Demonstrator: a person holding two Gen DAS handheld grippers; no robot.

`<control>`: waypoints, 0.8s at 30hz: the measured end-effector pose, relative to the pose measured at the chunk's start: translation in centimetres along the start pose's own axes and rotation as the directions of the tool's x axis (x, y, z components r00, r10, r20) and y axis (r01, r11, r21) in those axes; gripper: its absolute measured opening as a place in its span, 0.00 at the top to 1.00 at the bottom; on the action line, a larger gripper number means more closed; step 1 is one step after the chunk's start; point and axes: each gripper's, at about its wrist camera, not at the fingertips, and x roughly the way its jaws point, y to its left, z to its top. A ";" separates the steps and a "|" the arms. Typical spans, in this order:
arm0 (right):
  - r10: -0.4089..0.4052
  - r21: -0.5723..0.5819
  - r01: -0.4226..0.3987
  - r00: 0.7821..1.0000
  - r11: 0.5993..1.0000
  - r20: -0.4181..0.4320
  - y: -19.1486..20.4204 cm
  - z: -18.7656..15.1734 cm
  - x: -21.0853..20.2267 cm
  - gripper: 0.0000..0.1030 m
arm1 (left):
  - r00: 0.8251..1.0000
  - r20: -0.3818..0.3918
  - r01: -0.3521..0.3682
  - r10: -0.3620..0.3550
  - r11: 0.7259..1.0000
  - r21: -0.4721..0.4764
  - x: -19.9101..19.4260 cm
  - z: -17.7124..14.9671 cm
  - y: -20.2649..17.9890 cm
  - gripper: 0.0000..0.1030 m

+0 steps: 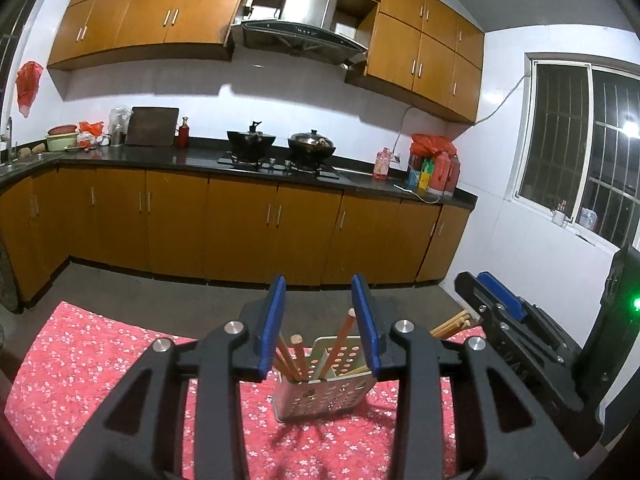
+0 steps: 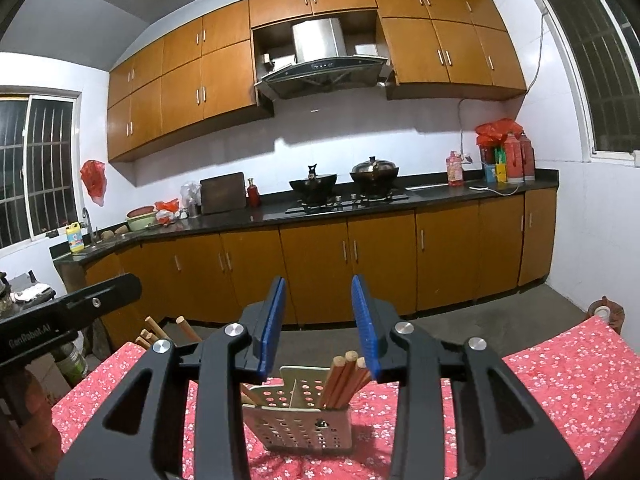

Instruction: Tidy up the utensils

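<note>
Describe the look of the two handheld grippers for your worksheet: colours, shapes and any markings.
Both the left gripper and the right gripper have black angular linkage arms with triangular cut-outs, round silver pivot bolts, and flat blue finger pads, ribbed on the inside. White "GenRobot.AI" lettering marks the left body; a green light glows on the right's body.

Light: bright indoor light from overhead; windows [image 2: 38,168] dark, one small glare spot in the left view's window [image 1: 631,126]
Shadows: upper cabinets [image 1: 152,20] cast hard shadows on the white wall; soft ones fall on the bench cloth [image 2: 560,364]
Distortion: strong fisheye bending, black vignette corners
Focus: sharp mid-frame, softer at edges
</note>
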 end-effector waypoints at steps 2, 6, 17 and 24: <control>-0.002 -0.002 0.002 1.000 1.000 0.009 0.1 0.1 -0.6 0.66 | 1.000 0.010 -0.009 0.009 1.000 0.003 -0.9 0.1 0.1 0.64; -0.005 -0.011 0.005 0.999 1.000 0.033 0.3 0.8 -2.2 0.65 | 0.999 0.027 -0.028 0.028 1.000 0.009 -2.6 0.2 0.2 0.63; -0.005 -0.009 0.006 0.995 1.000 0.097 0.2 0.8 -9.5 0.35 | 0.995 0.057 -0.085 0.085 0.996 0.010 -8.4 -1.5 1.1 0.30; 0.013 -0.017 -0.011 0.994 1.000 0.111 0.5 -1.2 -13.9 0.02 | 0.987 0.105 -0.124 0.120 0.992 0.034 -13.6 -4.1 0.9 0.04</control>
